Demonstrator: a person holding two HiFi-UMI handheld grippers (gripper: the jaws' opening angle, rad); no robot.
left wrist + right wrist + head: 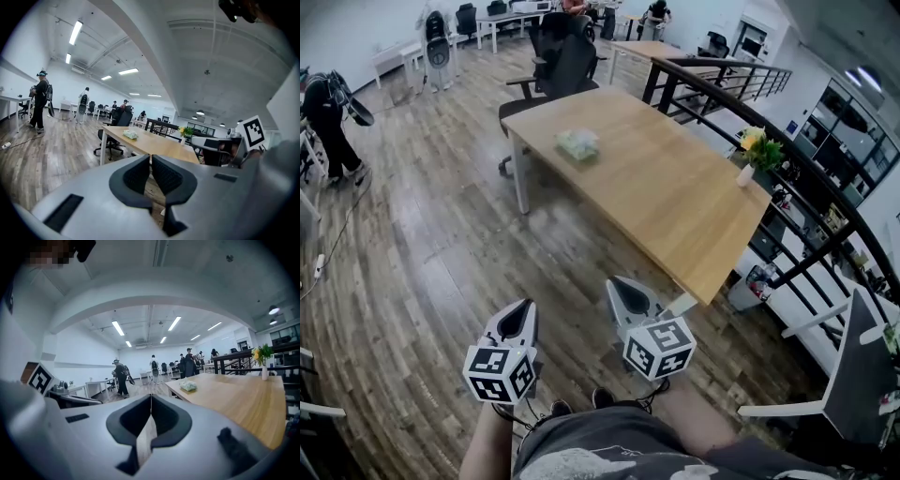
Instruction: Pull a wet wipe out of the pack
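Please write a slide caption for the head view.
Shut and empty, the left gripper and right gripper hang short of the light wooden table bearing a pale green wet wipe pack.

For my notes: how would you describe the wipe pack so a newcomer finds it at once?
Start at the long light wooden table mid-room. Near its far end, by the black office chair, lies a small, pale green, soft wet wipe pack. Its only tabletop neighbour, a white vase of yellow flowers, stands upright at the right edge; the pack lies low and crumpled.
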